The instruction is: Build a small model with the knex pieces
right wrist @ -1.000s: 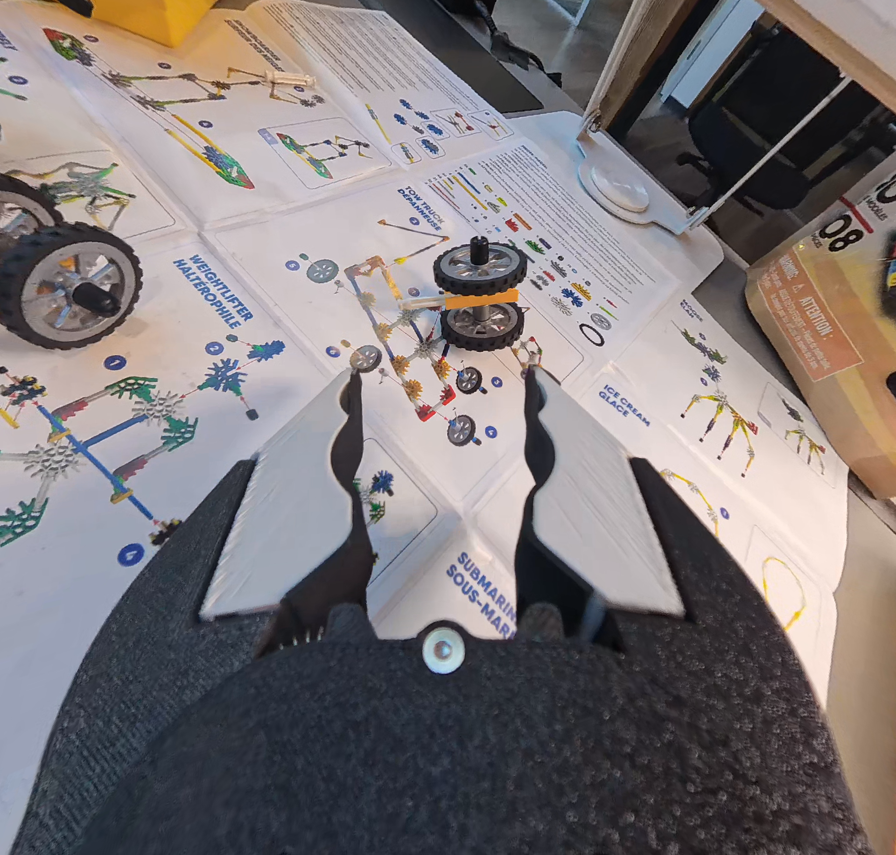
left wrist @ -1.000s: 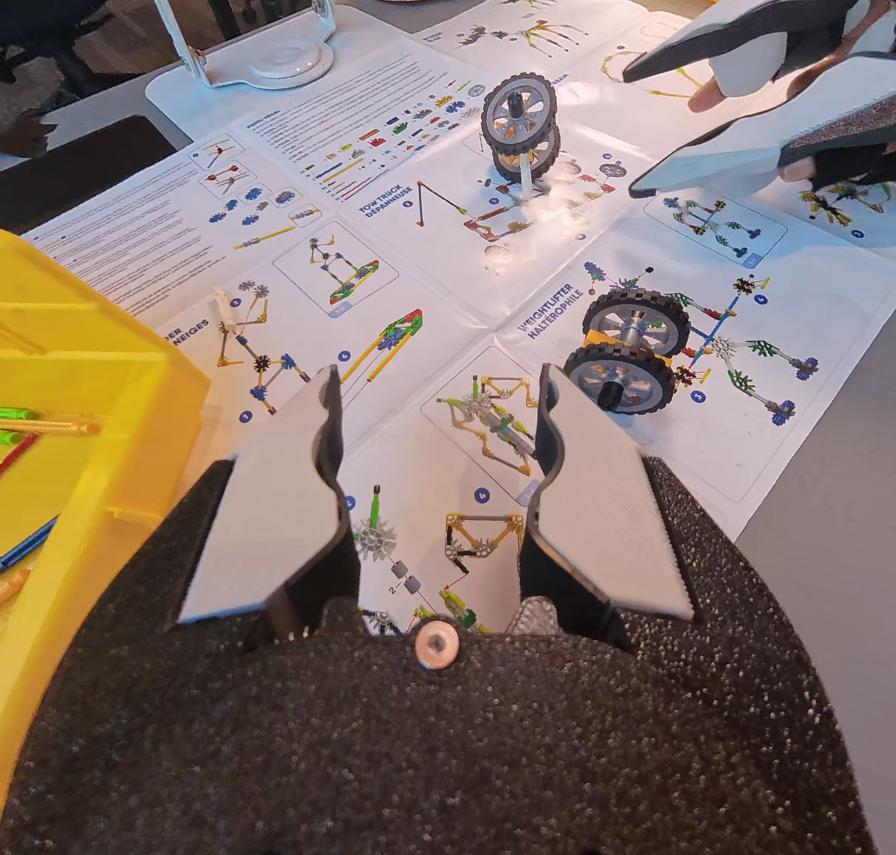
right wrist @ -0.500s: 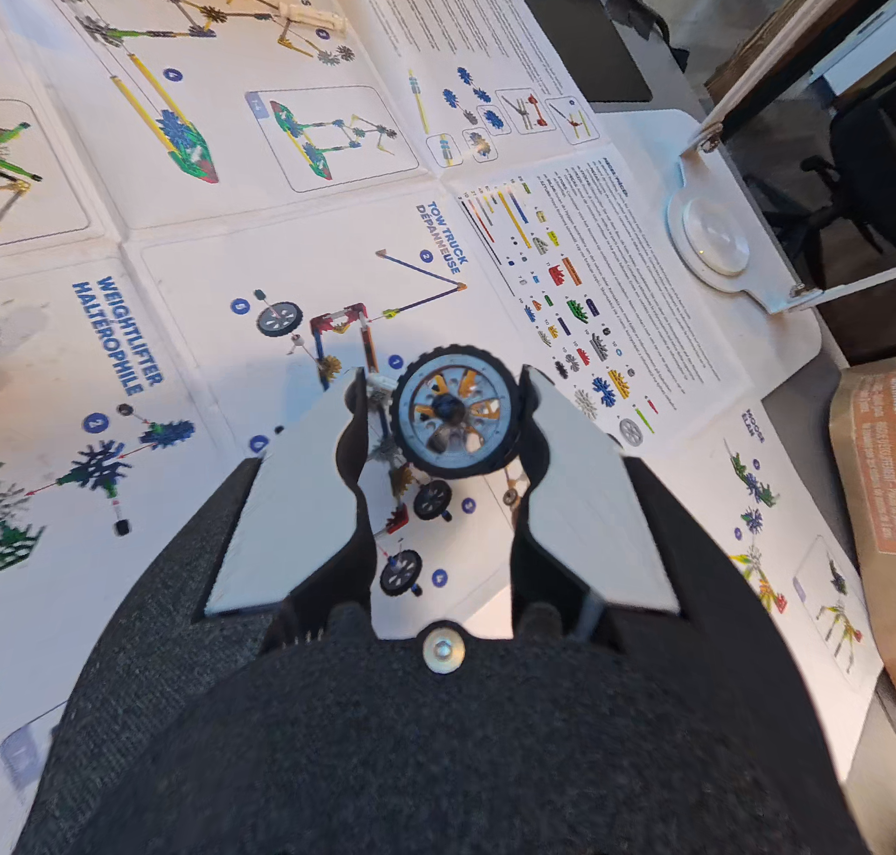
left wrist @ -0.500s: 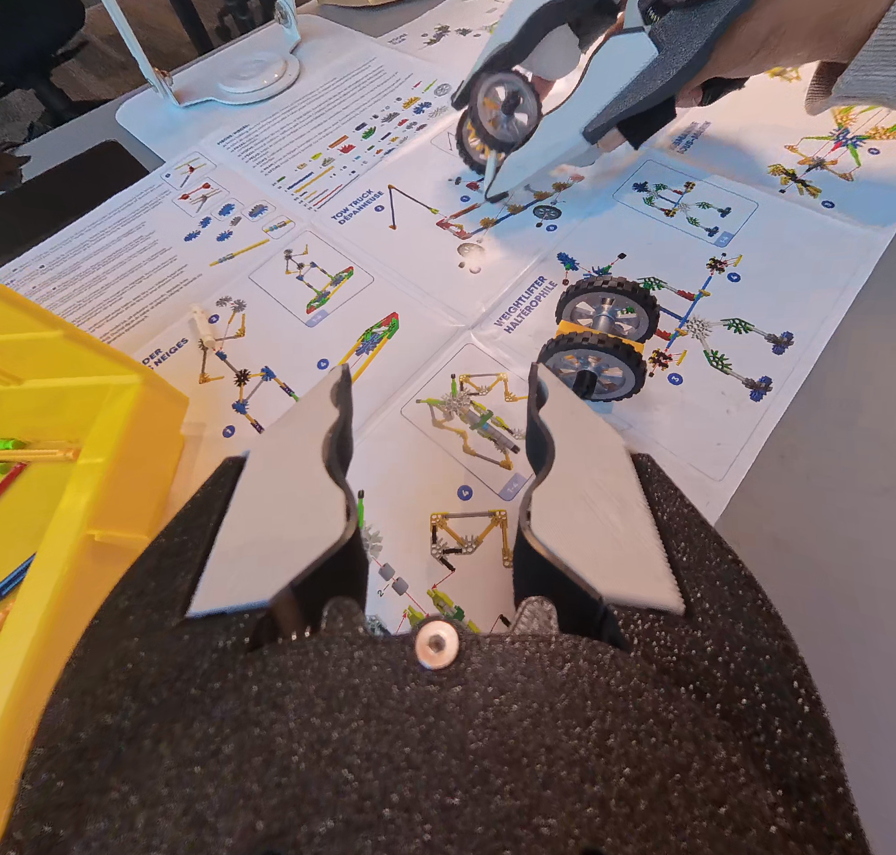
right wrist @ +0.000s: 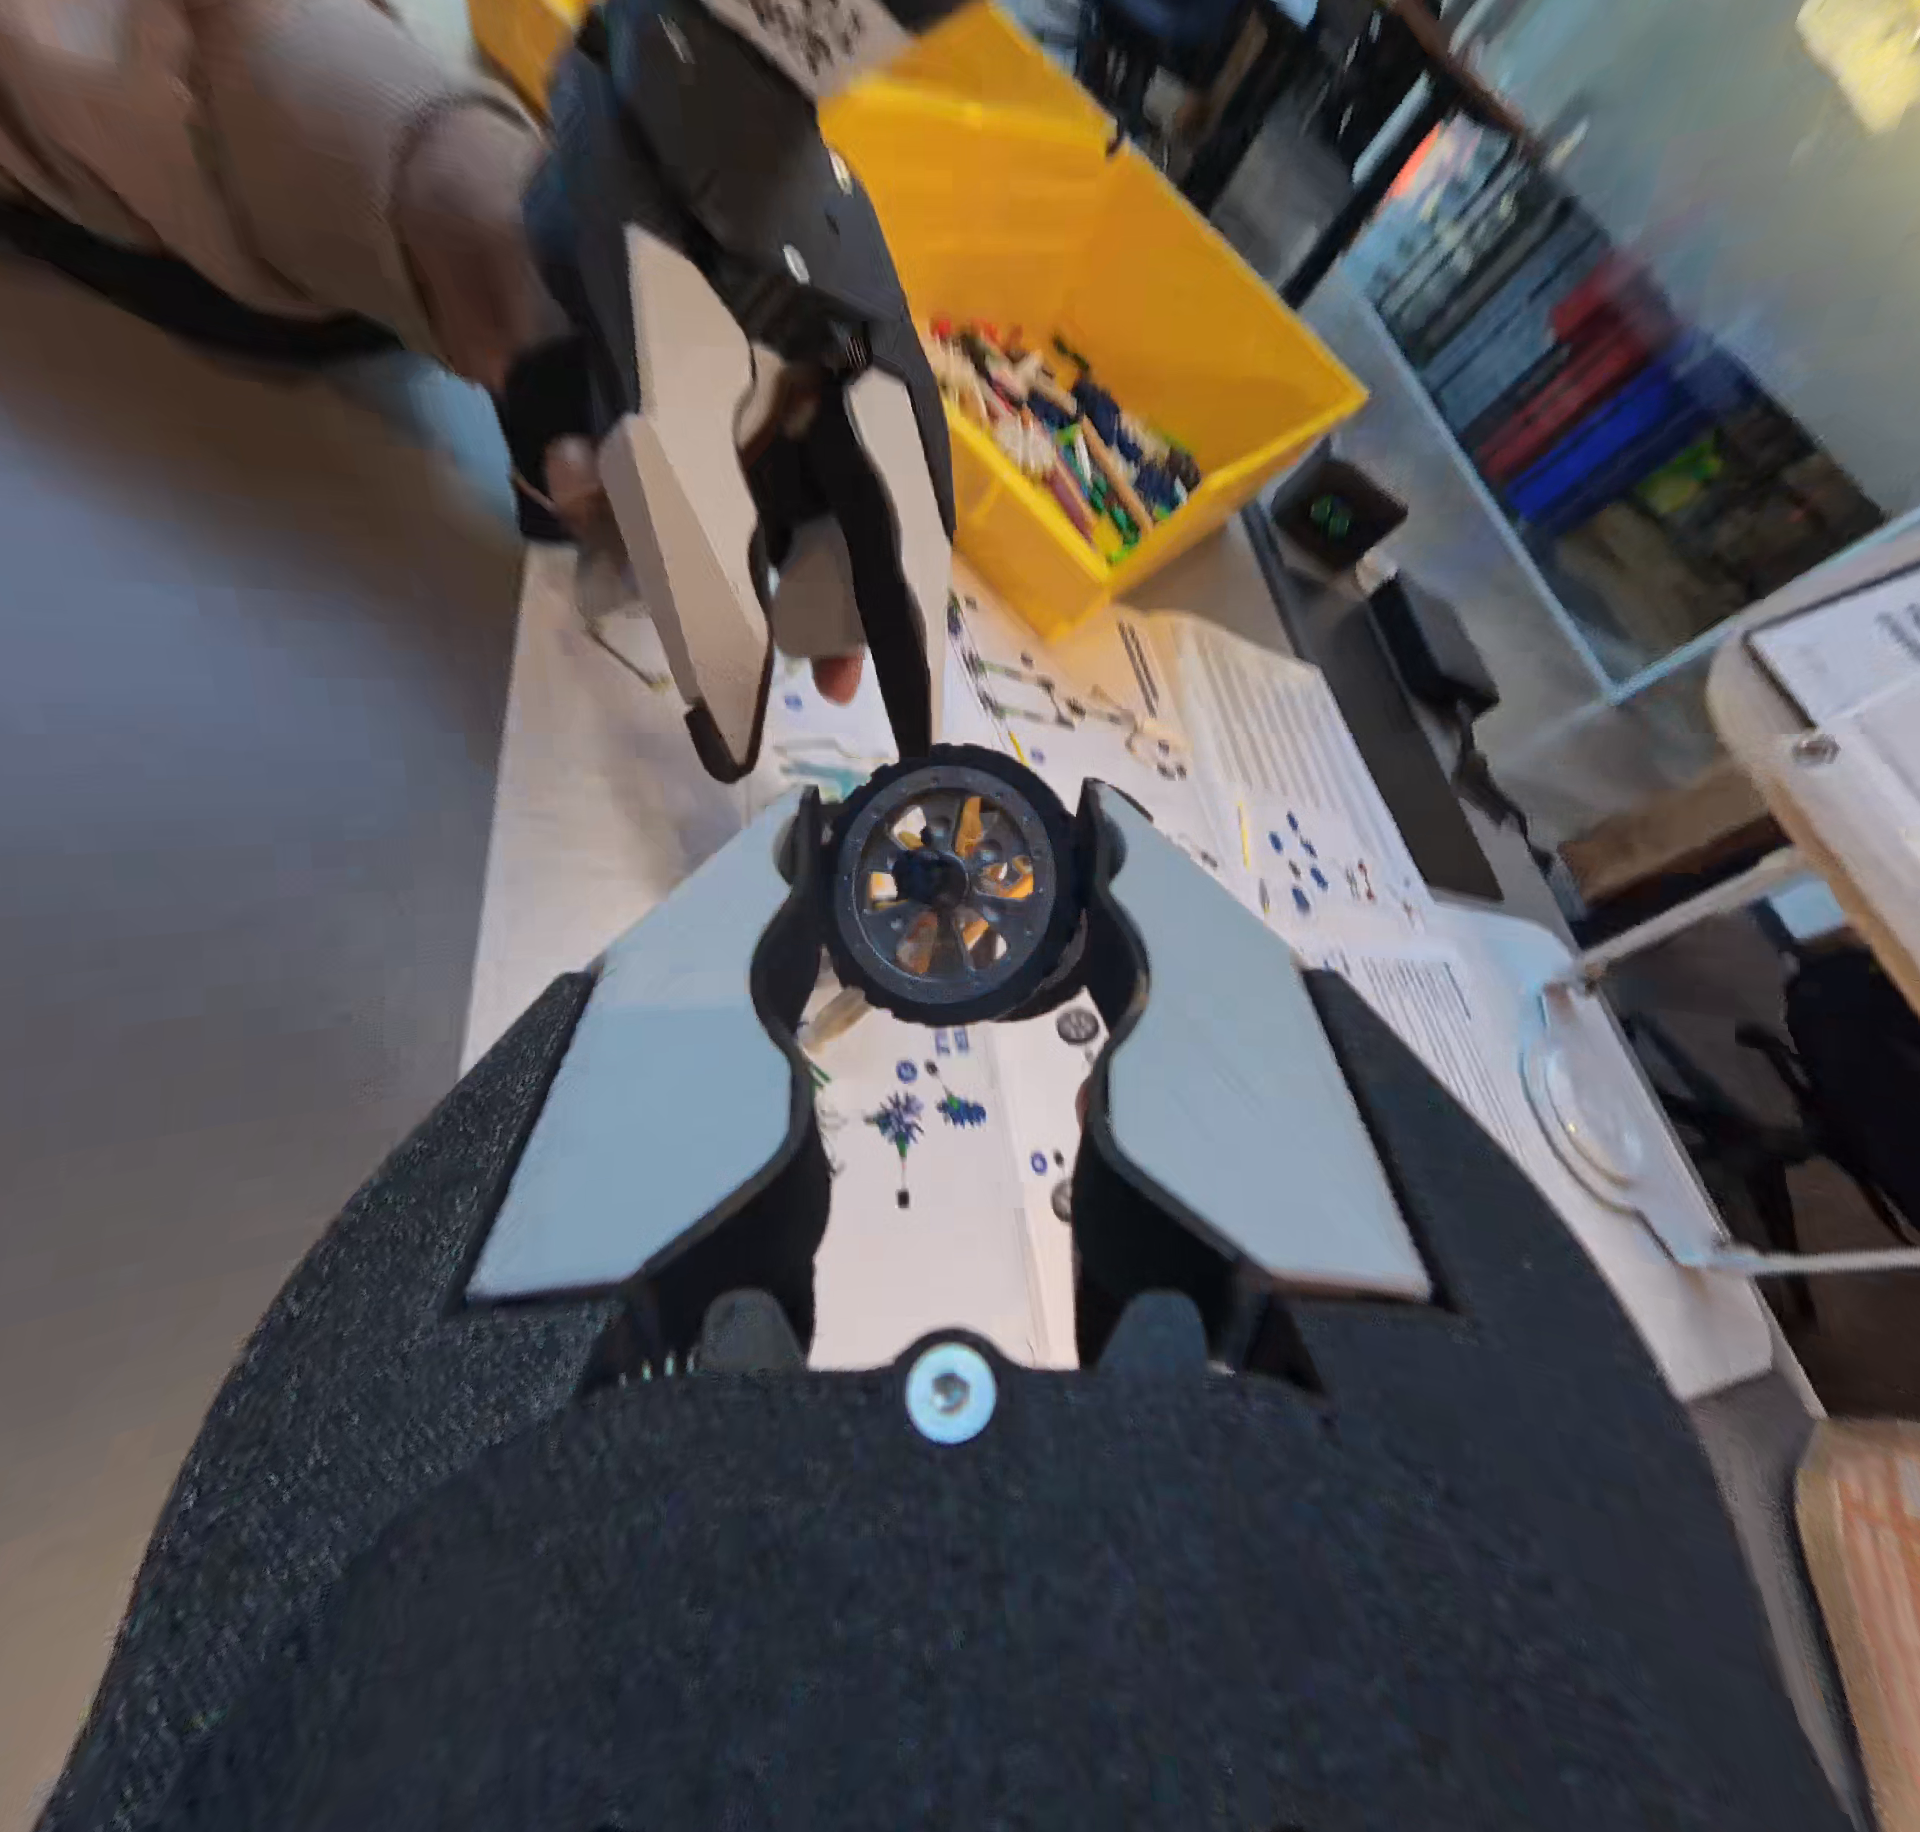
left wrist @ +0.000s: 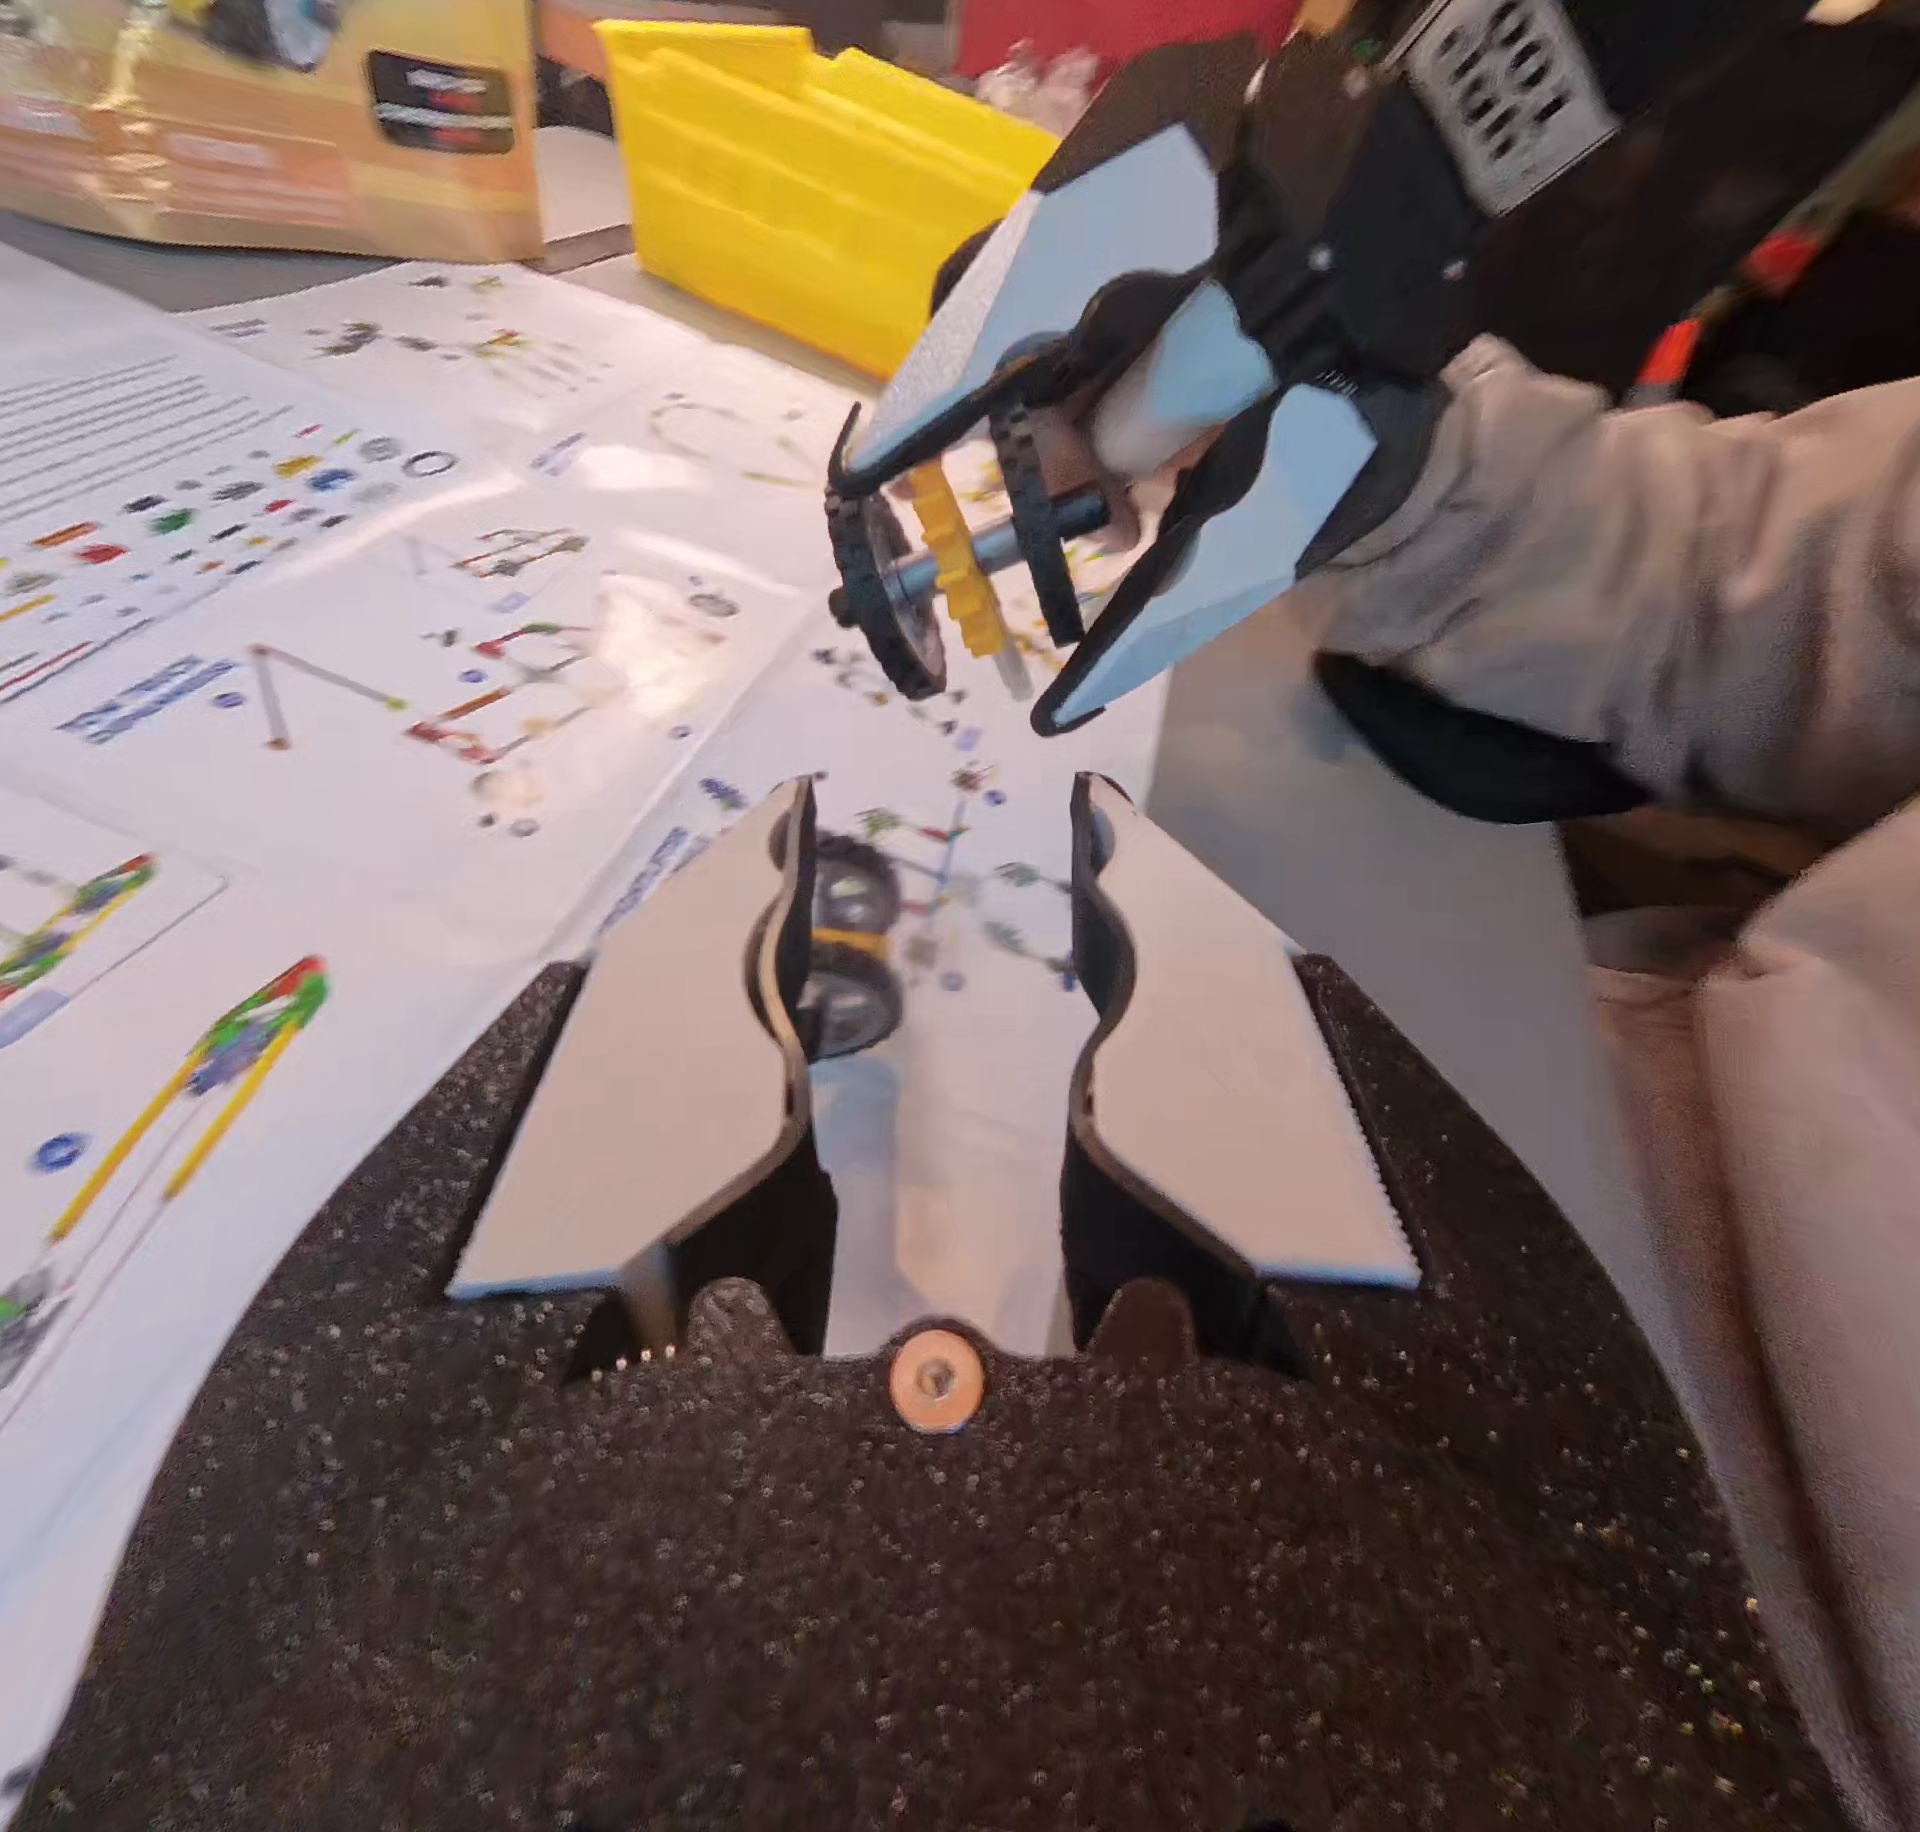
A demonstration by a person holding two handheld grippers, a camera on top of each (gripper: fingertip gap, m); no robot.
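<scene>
Wheels first: the right gripper (right wrist: 948, 883) is clamped on a black-tyred, grey-spoked two-wheel axle assembly with a yellow gear (right wrist: 951, 904), lifted above the white printed instruction sheet (left wrist: 343, 660). Axle runs along the fingers, pointing outward. The left gripper (left wrist: 940, 883) hangs spread and empty just below it, over a second wheel pair (left wrist: 847, 951) on the sheet. Beyond sits a yellow plastic bin (left wrist: 790, 182).

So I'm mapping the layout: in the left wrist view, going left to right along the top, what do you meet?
Cardboard box → yellow bin → right gripper, shut on the wheel-and-axle assembly → person's sleeve.
</scene>
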